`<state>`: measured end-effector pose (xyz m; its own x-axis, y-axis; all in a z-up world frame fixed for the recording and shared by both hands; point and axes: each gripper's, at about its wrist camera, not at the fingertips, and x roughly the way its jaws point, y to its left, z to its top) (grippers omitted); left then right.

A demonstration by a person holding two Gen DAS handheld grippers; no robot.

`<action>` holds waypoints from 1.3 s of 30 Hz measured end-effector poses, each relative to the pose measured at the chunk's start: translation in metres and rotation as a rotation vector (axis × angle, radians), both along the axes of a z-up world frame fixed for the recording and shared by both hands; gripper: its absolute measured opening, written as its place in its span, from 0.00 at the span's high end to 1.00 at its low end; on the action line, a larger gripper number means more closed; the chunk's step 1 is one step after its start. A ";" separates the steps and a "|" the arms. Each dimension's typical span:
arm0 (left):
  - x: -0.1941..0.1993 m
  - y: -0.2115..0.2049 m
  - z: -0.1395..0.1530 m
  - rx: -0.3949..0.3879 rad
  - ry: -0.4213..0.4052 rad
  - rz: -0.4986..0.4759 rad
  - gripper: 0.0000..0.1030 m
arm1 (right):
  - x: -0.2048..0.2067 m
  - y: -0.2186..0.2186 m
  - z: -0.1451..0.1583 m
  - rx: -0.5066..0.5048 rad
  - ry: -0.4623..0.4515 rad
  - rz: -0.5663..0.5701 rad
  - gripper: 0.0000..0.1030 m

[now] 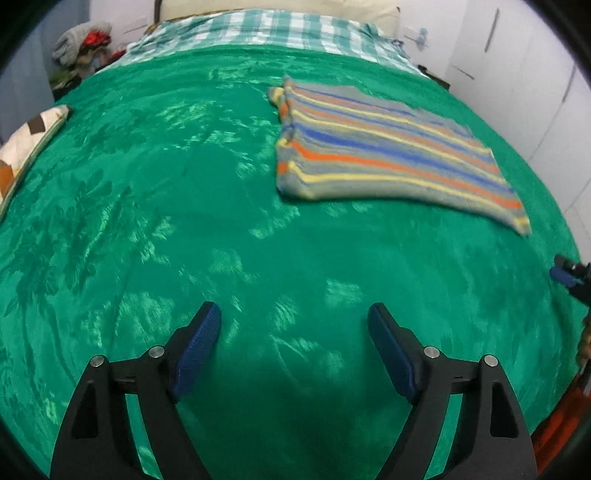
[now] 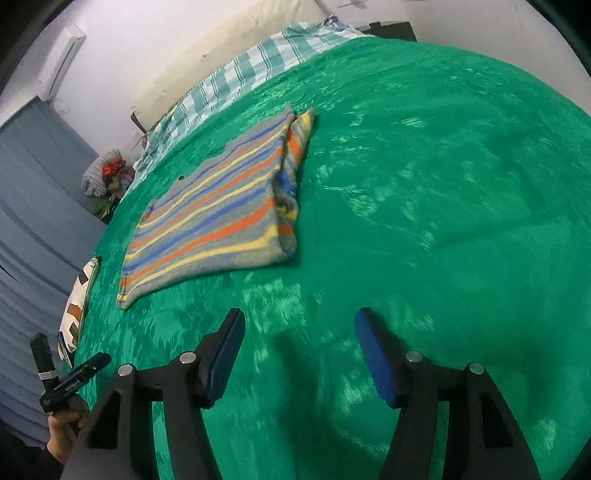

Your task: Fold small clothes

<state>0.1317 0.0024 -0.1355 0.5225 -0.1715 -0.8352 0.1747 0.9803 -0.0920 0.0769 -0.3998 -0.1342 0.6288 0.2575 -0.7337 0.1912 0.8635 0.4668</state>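
Left gripper (image 1: 294, 314): fingers spread wide, nothing between them, only green bedspread (image 1: 184, 221) below. Blue pads facing each other, well apart. Hovering over bare bedspread, short of the garment.

Right gripper (image 2: 300, 319): fingers also spread, empty, over bare bedspread. Gap a bit narrower than the left's by the look of it.

Striped garment (image 1: 388, 155): folded flat into a rough rectangle on the bed, grey with orange, blue and yellow stripes. In left wrist view, lying ahead and to the right of the fingers, well apart from them. In right wrist view, lying ahead and to the left, near but not touching the left-hand finger. Thick folded edge along one side, a second layer or sleeve poking out at the far corner. Not gripped by either tool.

Checked teal-and-white sheet (image 1: 266, 29) at the far end of the bed, past the bedspread edge. Patterned cushion (image 1: 26, 147) (white with brown shapes) at the bed's edge, left in both views. Pile of clothes or soft things (image 1: 83, 40) in the far corner, details too small to make out. White wardrobe doors (image 1: 524, 74) on the right in left wrist view.

Tip of the other tool visible at right edge of left wrist view. In right wrist view, a hand (image 2: 64, 430) at lower left gripping the left tool's handle.

Both views slightly motion-blurred.
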 end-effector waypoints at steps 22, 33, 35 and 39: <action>-0.008 -0.195 0.044 0.092 -0.172 -0.528 0.17 | 0.011 -0.024 0.022 -0.049 -0.065 0.010 0.33; 0.056 -0.336 -0.019 0.267 -0.188 -0.700 0.32 | 0.205 -0.063 0.025 0.056 0.048 0.187 0.27; 0.063 -0.337 -0.019 0.231 -0.197 -0.690 0.58 | 0.230 -0.064 0.011 0.070 0.074 0.191 0.27; 0.069 -0.344 -0.018 0.239 -0.197 -0.668 0.90 | 0.256 -0.064 -0.011 0.159 0.080 0.149 0.37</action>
